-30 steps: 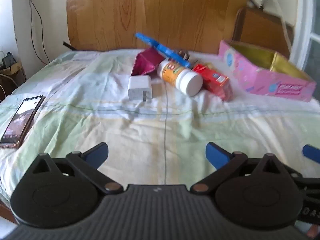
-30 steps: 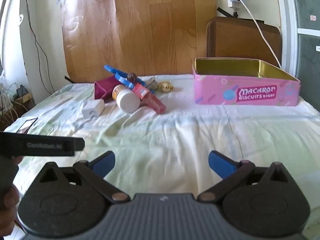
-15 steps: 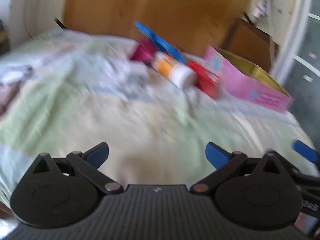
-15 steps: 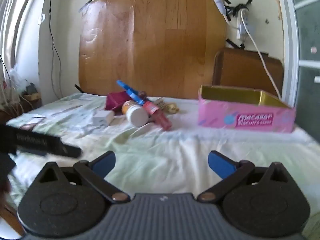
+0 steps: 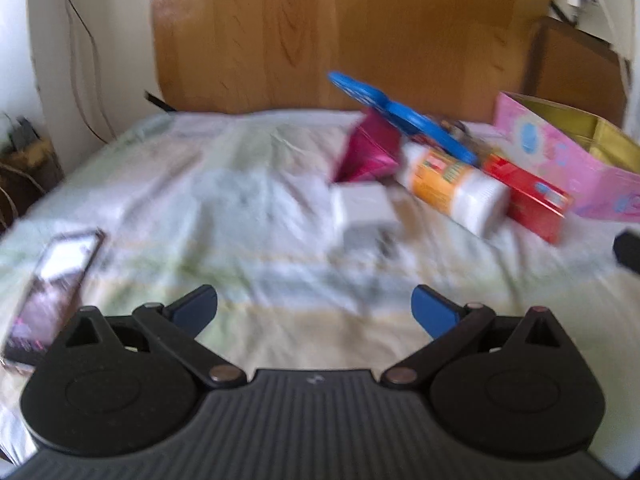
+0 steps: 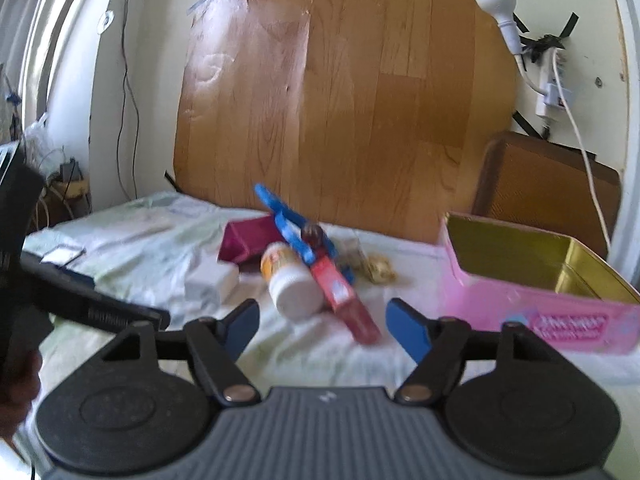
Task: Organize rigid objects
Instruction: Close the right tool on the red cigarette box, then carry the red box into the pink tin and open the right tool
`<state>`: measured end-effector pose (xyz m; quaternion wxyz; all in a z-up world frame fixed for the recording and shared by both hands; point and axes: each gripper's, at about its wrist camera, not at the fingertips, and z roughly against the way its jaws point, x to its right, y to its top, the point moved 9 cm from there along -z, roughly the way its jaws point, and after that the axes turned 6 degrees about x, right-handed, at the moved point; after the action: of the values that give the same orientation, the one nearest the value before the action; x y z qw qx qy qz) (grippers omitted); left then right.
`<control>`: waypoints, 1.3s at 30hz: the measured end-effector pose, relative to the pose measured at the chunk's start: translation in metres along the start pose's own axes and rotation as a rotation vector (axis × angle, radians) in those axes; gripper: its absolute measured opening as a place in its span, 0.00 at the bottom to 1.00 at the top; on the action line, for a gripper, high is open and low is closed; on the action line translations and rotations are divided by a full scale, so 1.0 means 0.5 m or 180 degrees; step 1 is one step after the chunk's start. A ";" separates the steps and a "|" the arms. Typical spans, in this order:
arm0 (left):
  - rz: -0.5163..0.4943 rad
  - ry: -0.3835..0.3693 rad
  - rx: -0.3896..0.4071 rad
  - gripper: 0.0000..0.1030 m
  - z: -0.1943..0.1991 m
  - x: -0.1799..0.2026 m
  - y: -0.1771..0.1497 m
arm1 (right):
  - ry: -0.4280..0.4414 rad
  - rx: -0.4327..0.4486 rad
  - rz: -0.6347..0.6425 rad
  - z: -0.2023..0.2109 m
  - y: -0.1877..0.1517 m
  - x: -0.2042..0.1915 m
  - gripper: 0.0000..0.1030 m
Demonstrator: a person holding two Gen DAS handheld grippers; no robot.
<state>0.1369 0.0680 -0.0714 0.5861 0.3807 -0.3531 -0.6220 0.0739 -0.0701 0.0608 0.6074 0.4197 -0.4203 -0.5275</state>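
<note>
Rigid objects heaped near the head edge of the bed [image 5: 168, 184], none yet sorted, judging by the bare gold inside of the pink biscuit tin [image 5: 576, 160] toward the bed's right edge.

Left wrist view, blurred: pile made up of a white charger block [image 5: 362, 212], a magenta box [image 5: 366, 152], a long blue piece [image 5: 404, 114] leaning across the top, an orange-and-white bottle [image 5: 456, 184] on its side, and a red box [image 5: 528, 196] touching the bottle. Phone [image 5: 52, 280] lying apart near the left edge of the bed. Left gripper [image 5: 316, 308] low over the near part of the sheet, angled down toward the pile, blue fingers [image 5: 196, 304] spread wide, nothing between them. Well short of the charger block.

Right wrist view: same pile seen from further right, bottle [image 6: 292, 280] cap toward the camera, red box [image 6: 344, 300] just beside it, blue piece [image 6: 296, 228] on top, charger block [image 6: 212, 284] to the left, small pale items behind too blurred to name. Tin [image 6: 540, 300] near the right edge, open and seemingly empty. Right gripper [image 6: 322, 326] raised above the sheet, tilted, pointing at the bottle; fingers [image 6: 408, 332] have just been closing partway, nothing between them, so released. Left gripper's black body crossing the left side of this view, a hand [image 6: 16, 376] partly visible at the frame's edge.

Whole task apparently ahead: every item left to move.
</note>
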 end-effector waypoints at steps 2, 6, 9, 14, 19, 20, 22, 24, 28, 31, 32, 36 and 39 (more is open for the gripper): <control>-0.0018 0.0122 0.0224 1.00 -0.006 -0.012 0.017 | 0.0024 0.0091 -0.0062 -0.026 0.008 -0.002 0.63; 0.0031 -0.0240 0.0461 1.00 -0.018 -0.002 0.045 | 0.0133 0.0133 -0.0082 -0.076 0.014 -0.007 0.53; 0.0250 -0.0687 0.0146 1.00 -0.032 0.016 0.067 | 0.0120 -0.0040 -0.0011 -0.098 0.018 0.002 0.46; 0.0130 -0.0763 0.0186 1.00 -0.014 0.032 0.070 | 0.0029 -0.0119 0.0022 -0.096 -0.002 0.038 0.46; 0.0331 -0.0816 0.0116 1.00 -0.002 0.024 0.047 | 0.0155 -0.0307 0.0291 -0.129 -0.038 0.028 0.46; 0.0411 -0.0819 0.0105 1.00 0.006 0.028 0.045 | 0.0215 -0.0336 0.0327 -0.141 -0.042 0.026 0.46; 0.0481 -0.0825 0.0197 1.00 0.027 0.032 0.047 | 0.0271 -0.0388 0.0353 -0.160 -0.045 0.030 0.34; 0.0481 -0.0739 0.0385 1.00 0.051 0.040 0.054 | 0.0353 -0.0463 0.0220 -0.170 -0.043 0.045 0.28; 0.0488 -0.0766 0.0428 1.00 0.076 0.064 0.069 | 0.0922 -0.0766 -0.1099 -0.118 -0.042 0.121 0.27; 0.0408 -0.1071 0.0290 1.00 0.073 0.105 0.085 | 0.1325 -0.0949 -0.2083 -0.078 -0.064 0.198 0.28; 0.0389 -0.1177 0.0231 1.00 0.069 0.119 0.085 | 0.1219 -0.0970 -0.2285 -0.068 -0.082 0.234 0.30; 0.0281 -0.1472 0.0043 0.98 0.050 0.185 0.090 | 0.0454 -0.0811 -0.1972 -0.025 -0.122 0.317 0.38; 0.0271 -0.1740 -0.0173 0.96 0.031 0.227 0.081 | 0.0548 -0.0719 -0.1586 0.015 -0.127 0.291 0.45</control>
<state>0.1392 -0.0478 -0.0349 0.5047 0.1676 -0.4970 -0.6856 0.0615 -0.2209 0.0126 0.5354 0.4831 -0.1897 -0.6663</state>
